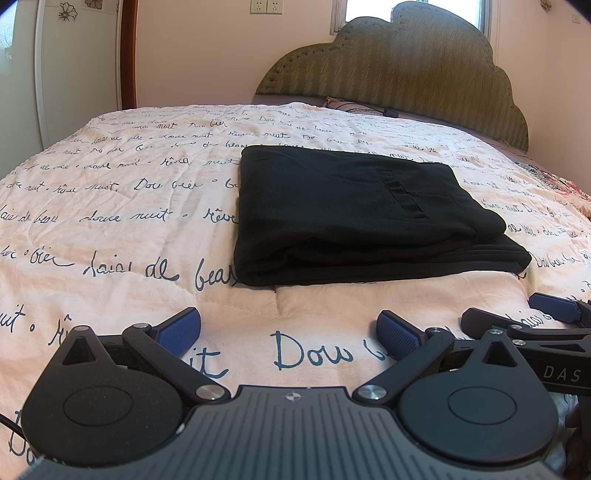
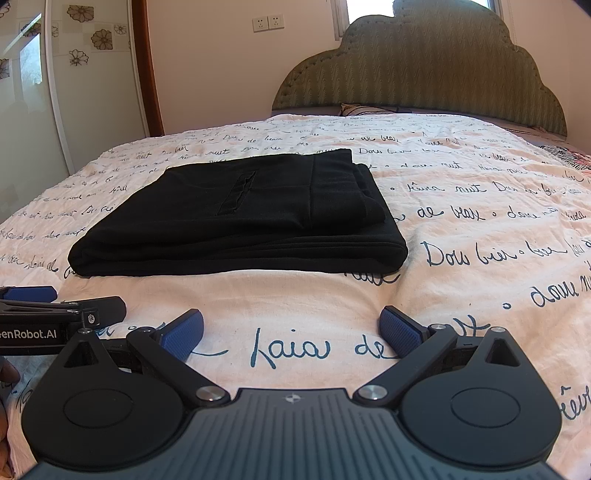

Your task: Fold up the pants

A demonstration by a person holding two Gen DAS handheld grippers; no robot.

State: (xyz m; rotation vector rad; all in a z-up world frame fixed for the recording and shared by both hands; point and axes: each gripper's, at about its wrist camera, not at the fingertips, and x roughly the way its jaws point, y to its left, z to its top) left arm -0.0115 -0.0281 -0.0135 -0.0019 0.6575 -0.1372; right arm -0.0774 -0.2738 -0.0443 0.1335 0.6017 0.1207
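Note:
Black pants (image 1: 354, 218) lie folded into a flat rectangle on the bed, a pocket slit facing up; they also show in the right wrist view (image 2: 240, 218). My left gripper (image 1: 288, 332) is open and empty, low over the quilt just in front of the pants' near edge. My right gripper (image 2: 291, 332) is open and empty, also in front of the pants, to the right of the left one. The right gripper's fingers (image 1: 554, 310) show at the right edge of the left wrist view; the left gripper's fingers (image 2: 29, 295) show at the left edge of the right wrist view.
A white quilt (image 1: 110, 221) with dark handwriting print covers the bed. A green padded headboard (image 1: 406, 74) and a pillow (image 1: 343, 103) stand at the far end. A wardrobe door (image 2: 55, 92) is on the left, the wall sockets (image 2: 267, 23) behind.

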